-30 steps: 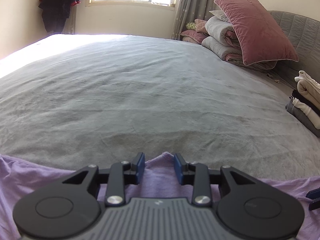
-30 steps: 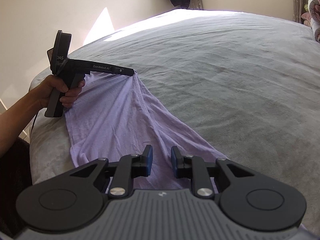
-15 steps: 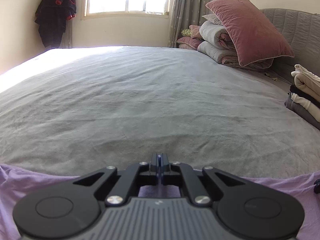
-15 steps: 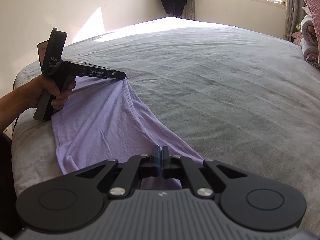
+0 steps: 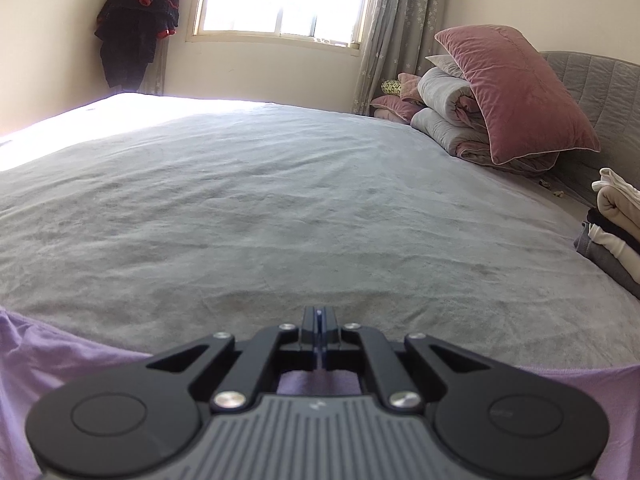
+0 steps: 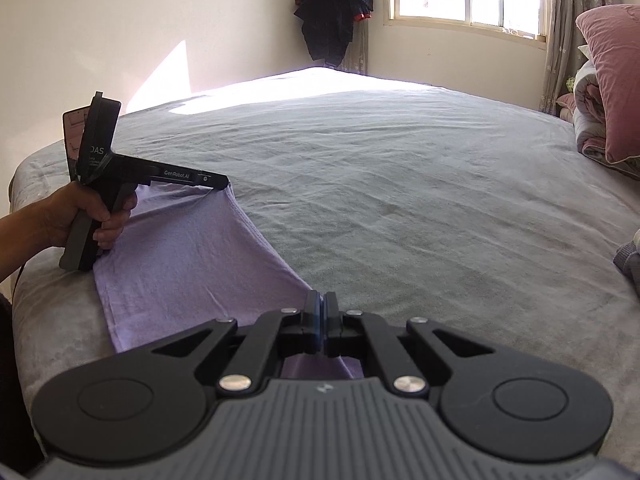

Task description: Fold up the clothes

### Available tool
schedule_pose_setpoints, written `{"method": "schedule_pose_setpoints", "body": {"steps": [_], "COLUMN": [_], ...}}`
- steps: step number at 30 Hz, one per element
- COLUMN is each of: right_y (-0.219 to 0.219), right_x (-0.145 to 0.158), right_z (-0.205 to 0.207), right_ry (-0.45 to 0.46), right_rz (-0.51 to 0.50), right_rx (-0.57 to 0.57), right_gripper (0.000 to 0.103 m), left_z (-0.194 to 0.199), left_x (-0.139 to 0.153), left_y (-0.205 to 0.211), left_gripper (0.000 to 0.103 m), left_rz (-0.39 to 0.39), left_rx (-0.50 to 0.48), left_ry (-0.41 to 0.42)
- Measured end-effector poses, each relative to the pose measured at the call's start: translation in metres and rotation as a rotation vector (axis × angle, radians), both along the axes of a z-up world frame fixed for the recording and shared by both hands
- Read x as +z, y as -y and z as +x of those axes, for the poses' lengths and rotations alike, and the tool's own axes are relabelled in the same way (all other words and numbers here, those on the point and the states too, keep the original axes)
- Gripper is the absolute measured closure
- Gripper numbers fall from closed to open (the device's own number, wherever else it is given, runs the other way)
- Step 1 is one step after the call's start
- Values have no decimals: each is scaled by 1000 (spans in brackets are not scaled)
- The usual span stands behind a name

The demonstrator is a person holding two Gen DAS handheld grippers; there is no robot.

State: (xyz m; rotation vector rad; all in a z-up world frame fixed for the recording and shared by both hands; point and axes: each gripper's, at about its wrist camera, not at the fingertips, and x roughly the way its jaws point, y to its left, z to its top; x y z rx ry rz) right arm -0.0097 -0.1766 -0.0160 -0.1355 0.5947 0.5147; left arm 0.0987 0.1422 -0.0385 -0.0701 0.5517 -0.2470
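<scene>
Lying along the near edge of the grey bed (image 6: 400, 184), the purple garment (image 6: 188, 264) is stretched between both grippers. Left gripper (image 6: 224, 181) clamped on one far corner, right gripper (image 6: 320, 312) clamped on the other. Folded clothes stack (image 5: 616, 232) sits well apart, near pillows (image 5: 508, 92).

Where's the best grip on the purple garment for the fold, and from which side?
Its far edge, one claw toward each end, coming in low from the near side of the bed. The purple garment lies flat, so only the hem offers a pinchable lip. Left claw and right claw already pinch there.
</scene>
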Motion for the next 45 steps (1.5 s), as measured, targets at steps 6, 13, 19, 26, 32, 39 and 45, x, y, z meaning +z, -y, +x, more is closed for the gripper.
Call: {"method": "schedule_pose_setpoints", "body": {"steps": [6,13,19,26,32,39,45], "right_y": [-3,-3,10,54,90,97,97], "right_x": [-21,-32,-20,-2,3,-3,-7], "right_z": [16,18,11,-2,-24,-46,-65], "right_ry": [-48,-63,-79,-83,-78,-100,-86], "right_rz": [-56,-44,8,79,48,-19,-139], "right_rx": [-37,-63,-88,-150,-199,-152,-136], "right_gripper": [103,99,87,75,75,75,75], "left_z": [4,2,-10,-36,-59,-77,-84], "left_x": [-7,-6,7,22,18,16,13], "left_y": [10,20,24,32,63,109,131], "left_gripper": [102,96,70,64,64,64,64], "left_rz": [77,157,152,44,-29,5,22], "left_rx": [17,22,33,-27,-145,-277,-354], "left_ry": [-15,-7,-10,-48,-126,-122,-123]}}
